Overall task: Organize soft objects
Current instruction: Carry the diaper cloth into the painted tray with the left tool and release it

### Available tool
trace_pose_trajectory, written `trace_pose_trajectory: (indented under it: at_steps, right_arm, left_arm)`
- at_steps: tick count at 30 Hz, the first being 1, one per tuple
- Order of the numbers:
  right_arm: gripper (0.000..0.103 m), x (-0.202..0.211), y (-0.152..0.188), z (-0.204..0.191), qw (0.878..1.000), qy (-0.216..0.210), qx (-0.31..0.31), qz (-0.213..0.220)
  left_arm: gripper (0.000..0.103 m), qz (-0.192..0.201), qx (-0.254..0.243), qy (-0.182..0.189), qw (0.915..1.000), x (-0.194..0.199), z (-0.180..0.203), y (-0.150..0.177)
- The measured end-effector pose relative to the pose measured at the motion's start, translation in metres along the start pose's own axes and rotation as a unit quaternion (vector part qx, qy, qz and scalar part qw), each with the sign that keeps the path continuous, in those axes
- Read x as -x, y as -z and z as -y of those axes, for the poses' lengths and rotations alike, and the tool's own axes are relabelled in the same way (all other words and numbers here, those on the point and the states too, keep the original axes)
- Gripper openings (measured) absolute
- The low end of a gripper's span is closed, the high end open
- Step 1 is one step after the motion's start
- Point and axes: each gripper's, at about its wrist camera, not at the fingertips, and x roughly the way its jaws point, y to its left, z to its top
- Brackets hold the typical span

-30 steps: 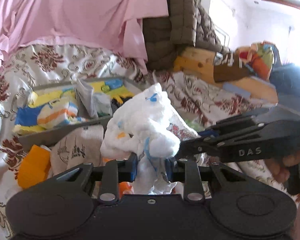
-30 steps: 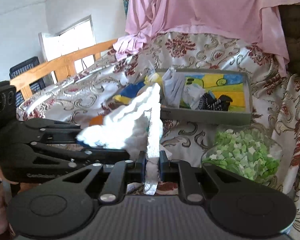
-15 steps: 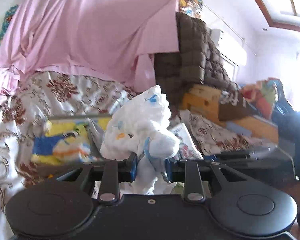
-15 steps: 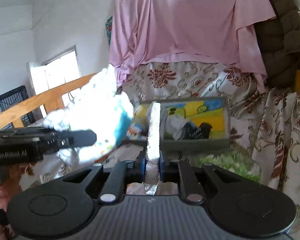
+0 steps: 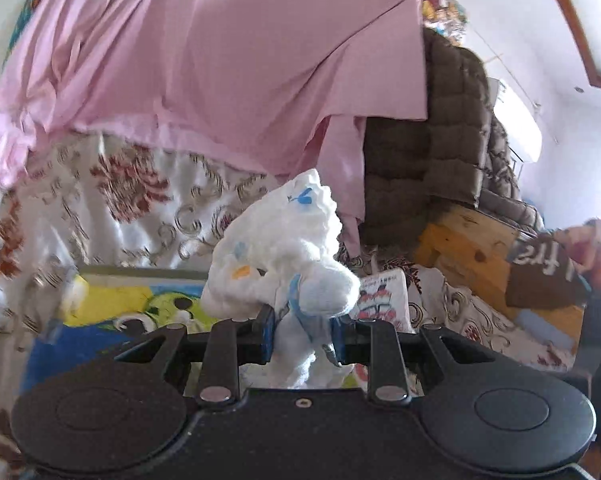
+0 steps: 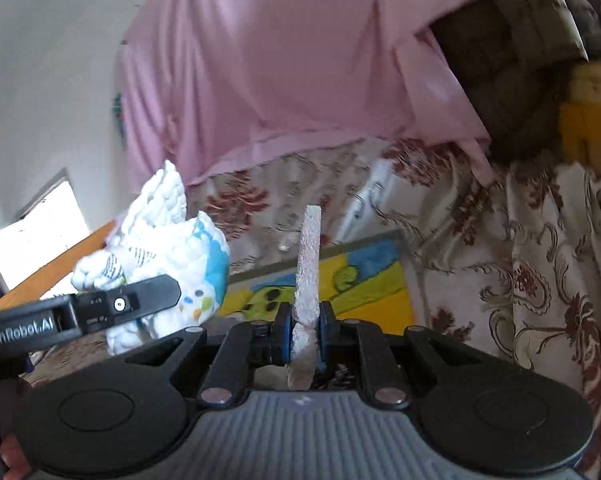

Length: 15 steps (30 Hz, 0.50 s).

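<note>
My left gripper (image 5: 303, 334) is shut on a bunched white cloth (image 5: 278, 256) with blue and orange prints, held up above the bed. From the right wrist view the same cloth (image 6: 168, 256) shows at the left, with the left gripper (image 6: 140, 300) across it. My right gripper (image 6: 303, 332) is shut on a thin white strip (image 6: 308, 264) that stands upright between its blue pads. Beyond both lies a grey tray (image 5: 140, 272) lined with a yellow, green and blue cartoon sheet (image 6: 348, 276).
A pink sheet (image 5: 220, 60) hangs behind, over a floral bedspread (image 6: 540, 260). A brown quilted cushion (image 5: 440, 140) and yellow wooden boards (image 5: 472, 256) are at the right. A printed white pouch (image 5: 384, 296) lies near the tray. A wooden bed rail (image 6: 52, 268) and window are at the left.
Both grippers have lifted and moved forward over the tray, each keeping its hold. The pile of small items and the green-speckled bag have dropped out of view.
</note>
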Motion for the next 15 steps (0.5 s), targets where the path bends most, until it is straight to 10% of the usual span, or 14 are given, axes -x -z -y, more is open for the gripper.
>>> trace_pose_trajectory:
  at_steps: [15]
  right_arm:
    - [0.015, -0.040, 0.014, 0.014, 0.993, 0.085, 0.031, -0.070]
  left_arm:
    - [0.031, -0.105, 0.122, 0.014, 0.9868, -0.076, -0.028, 0.027]
